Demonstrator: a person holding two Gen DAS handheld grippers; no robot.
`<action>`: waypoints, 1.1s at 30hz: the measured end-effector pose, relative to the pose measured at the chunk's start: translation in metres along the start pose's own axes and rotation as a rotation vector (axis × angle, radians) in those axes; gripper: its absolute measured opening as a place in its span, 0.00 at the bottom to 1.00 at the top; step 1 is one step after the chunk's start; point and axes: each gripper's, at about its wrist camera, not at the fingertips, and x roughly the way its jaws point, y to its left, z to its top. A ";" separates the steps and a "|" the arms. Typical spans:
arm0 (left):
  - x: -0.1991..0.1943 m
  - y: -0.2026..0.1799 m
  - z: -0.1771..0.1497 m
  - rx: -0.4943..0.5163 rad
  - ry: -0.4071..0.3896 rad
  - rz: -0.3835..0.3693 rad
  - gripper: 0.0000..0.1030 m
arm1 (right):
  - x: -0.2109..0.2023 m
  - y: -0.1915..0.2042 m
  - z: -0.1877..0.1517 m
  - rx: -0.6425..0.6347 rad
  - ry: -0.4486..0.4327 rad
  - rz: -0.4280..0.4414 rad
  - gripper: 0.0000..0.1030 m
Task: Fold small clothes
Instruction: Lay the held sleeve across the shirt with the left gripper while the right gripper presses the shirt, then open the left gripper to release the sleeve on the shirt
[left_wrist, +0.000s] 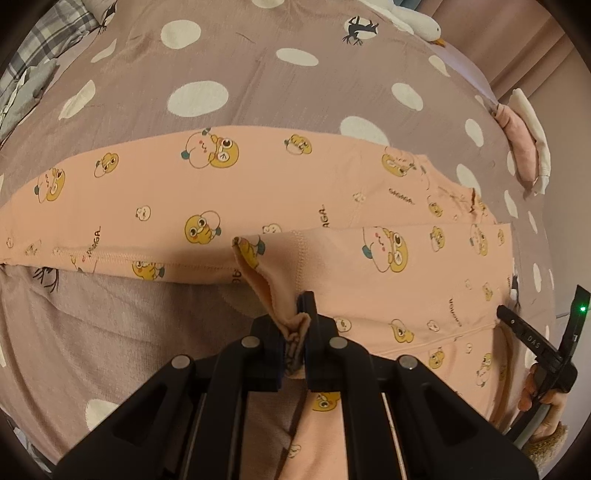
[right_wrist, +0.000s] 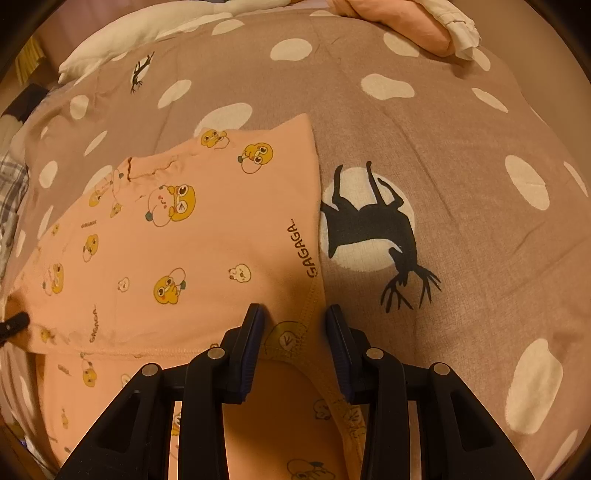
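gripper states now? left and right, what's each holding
Left gripper: closed, pinching a bunched fold of the pink printed garment.
Right gripper: jaws apart, straddling the garment's stitched edge; the pads do not look pressed on it.

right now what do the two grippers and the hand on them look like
Both the left gripper and the right gripper are black plastic linkages with silver pivot pins and dark blue finger pads. A green light glows on the right one; the hand wears a fuzzy tan cuff.
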 end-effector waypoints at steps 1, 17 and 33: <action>0.001 0.001 0.000 -0.004 0.002 -0.001 0.08 | 0.000 0.000 0.000 0.000 0.000 -0.001 0.36; 0.003 0.008 -0.007 -0.014 0.006 0.009 0.17 | 0.001 0.001 0.000 -0.002 0.000 -0.008 0.36; 0.005 0.035 -0.021 -0.068 0.011 0.035 0.17 | 0.002 0.002 0.000 -0.005 -0.002 -0.020 0.36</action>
